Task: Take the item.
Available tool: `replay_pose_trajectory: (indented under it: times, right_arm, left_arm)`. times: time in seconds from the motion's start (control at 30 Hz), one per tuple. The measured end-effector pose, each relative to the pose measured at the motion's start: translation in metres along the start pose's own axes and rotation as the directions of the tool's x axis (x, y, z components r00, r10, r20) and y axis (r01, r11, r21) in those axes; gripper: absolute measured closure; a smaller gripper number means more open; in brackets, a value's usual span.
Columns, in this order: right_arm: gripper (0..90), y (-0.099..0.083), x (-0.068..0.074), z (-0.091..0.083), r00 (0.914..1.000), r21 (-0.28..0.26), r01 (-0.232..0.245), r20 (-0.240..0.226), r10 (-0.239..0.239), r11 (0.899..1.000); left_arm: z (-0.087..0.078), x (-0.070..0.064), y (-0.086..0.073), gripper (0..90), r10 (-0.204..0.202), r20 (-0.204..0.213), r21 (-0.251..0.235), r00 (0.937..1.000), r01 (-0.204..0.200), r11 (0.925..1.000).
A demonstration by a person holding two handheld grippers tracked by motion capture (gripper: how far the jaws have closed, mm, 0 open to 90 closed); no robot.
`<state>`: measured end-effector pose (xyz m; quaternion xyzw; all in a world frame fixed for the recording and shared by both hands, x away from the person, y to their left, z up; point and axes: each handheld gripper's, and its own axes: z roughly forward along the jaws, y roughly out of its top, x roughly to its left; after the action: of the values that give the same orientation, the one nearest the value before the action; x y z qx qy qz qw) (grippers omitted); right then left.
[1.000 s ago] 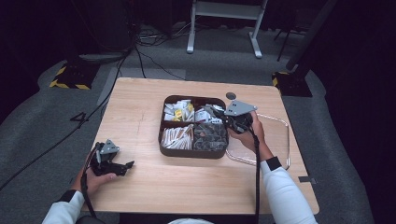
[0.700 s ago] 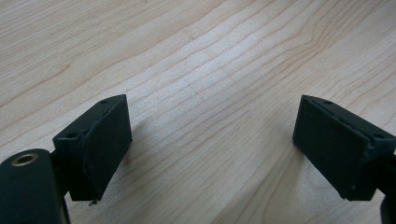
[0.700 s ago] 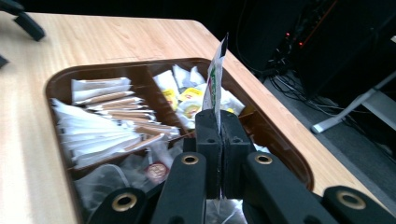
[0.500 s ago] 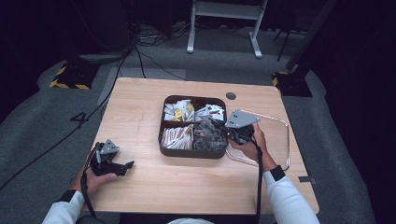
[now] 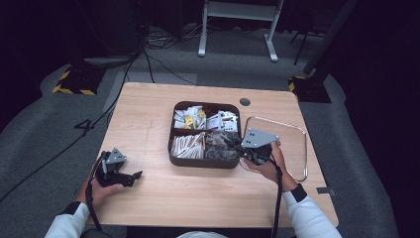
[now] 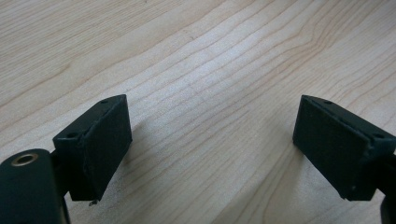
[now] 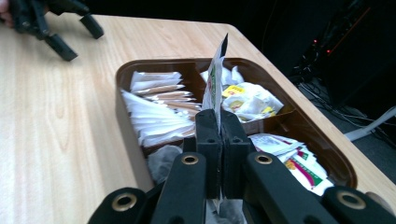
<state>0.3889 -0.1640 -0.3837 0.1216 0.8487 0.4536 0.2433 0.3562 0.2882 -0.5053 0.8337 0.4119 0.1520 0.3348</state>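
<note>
**Right gripper drawn back from the tray with a sachet**

Since a second ago you have pulled your right gripper (image 5: 236,145) back and down, from over the middle of the tray to its near right corner; your left one has not moved.

The wooden table (image 5: 148,119) carries everything. On it, right of centre, sits the brown compartment tray (image 5: 173,134), its four sections filled with packets. Touching the tray's right side lies the clear lid (image 5: 297,134), flat on the wood, and your right hand (image 5: 270,163) rests over its near left edge.

Your left gripper (image 5: 130,177) lies low on the table at the near left, well apart from the tray, its jaws spread wide with bare wood between them.

Your right gripper's jaws are pressed together on a thin sachet (image 7: 215,79), which stands on edge above the tray's near compartments.
</note>
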Motion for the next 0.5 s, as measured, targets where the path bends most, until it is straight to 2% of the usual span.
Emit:
replay_pose_trajectory:
  times: [0.23,0.5]
  right_arm:
    - [88.9,-0.005,0.017,-0.001,0.9988,0.007,0.013,-0.047,-0.013,1.000]
    - [89.0,-0.007,0.037,-0.001,0.9935,0.013,0.040,-0.107,-0.039,0.999]
  left_arm:
    - [0.000,0.000,0.000,11.9,-0.001,-0.001,0.000,1.0000,0.001,1.0000]
    - [0.000,0.000,0.000,11.9,-0.001,-0.001,0.000,1.0000,0.001,1.0000]
